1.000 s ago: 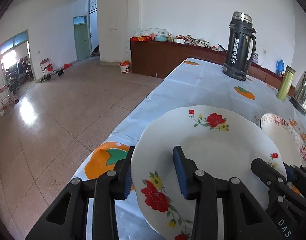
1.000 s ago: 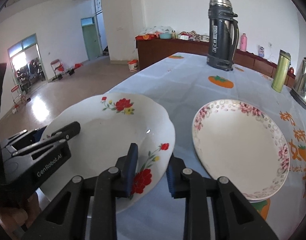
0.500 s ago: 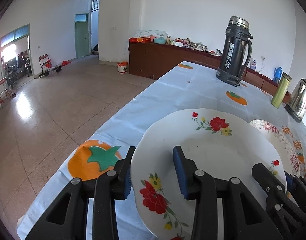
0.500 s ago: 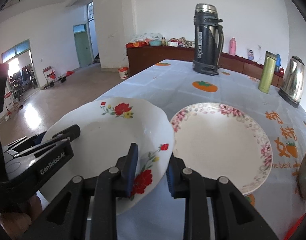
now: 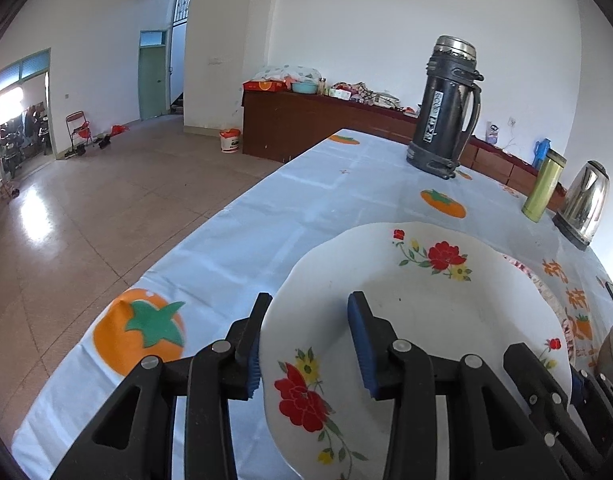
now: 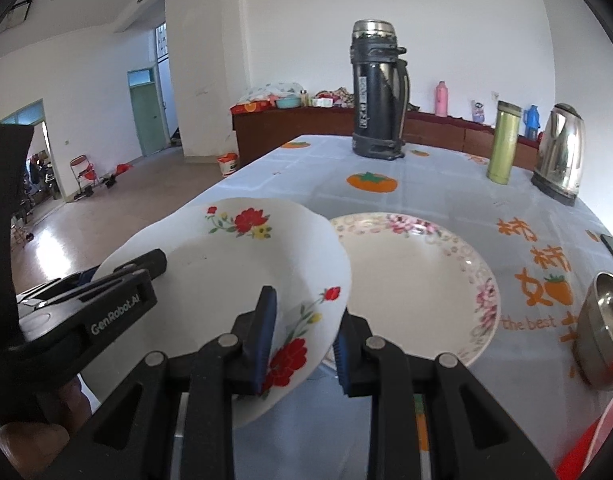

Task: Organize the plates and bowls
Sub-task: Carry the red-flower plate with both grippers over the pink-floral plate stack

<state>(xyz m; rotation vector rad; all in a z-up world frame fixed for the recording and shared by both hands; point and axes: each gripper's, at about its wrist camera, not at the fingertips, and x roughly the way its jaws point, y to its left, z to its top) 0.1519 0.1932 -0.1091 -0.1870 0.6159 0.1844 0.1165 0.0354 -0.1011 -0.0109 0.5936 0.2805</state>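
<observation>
Nearest in both views is the red-flowered plate (image 5: pixel 418 320), lifted off the table and pinched at opposite rims. The left gripper (image 5: pixel 306 344) is clenched on its left edge, one blue pad under the rim and one on the plate's inner face. The right gripper (image 6: pixel 302 340) grips the right edge the same way, rim between its pads. In the right wrist view the left gripper (image 6: pixel 106 300) shows as a black body marked "GenRobot.AI" reaching over the plate's far-left side.

Just beside the held plate, on its right, lies the pink-rimmed plate (image 6: pixel 418 280), flat on the tablecloth (image 5: pixel 306 216); the raised plate's right edge overlaps its left rim in the right wrist view, and in the left wrist view only a sliver of its pink border (image 5: pixel 522 268) peeks out behind. A steel bowl (image 6: pixel 602 332) sits tilted at the right margin, near the pink-rimmed plate but not touching it.

Farther along the cloth, past a printed orange persimmon (image 6: pixel 371 182), stand a tall dark thermos (image 6: pixel 378 92), a green tumbler (image 6: pixel 502 142) and a steel kettle (image 6: pixel 560 148), well apart from the plates. Beyond the table a dark wood sideboard (image 5: pixel 298 124) carries clutter, with a white bucket (image 5: pixel 230 140) on the floor beside it
</observation>
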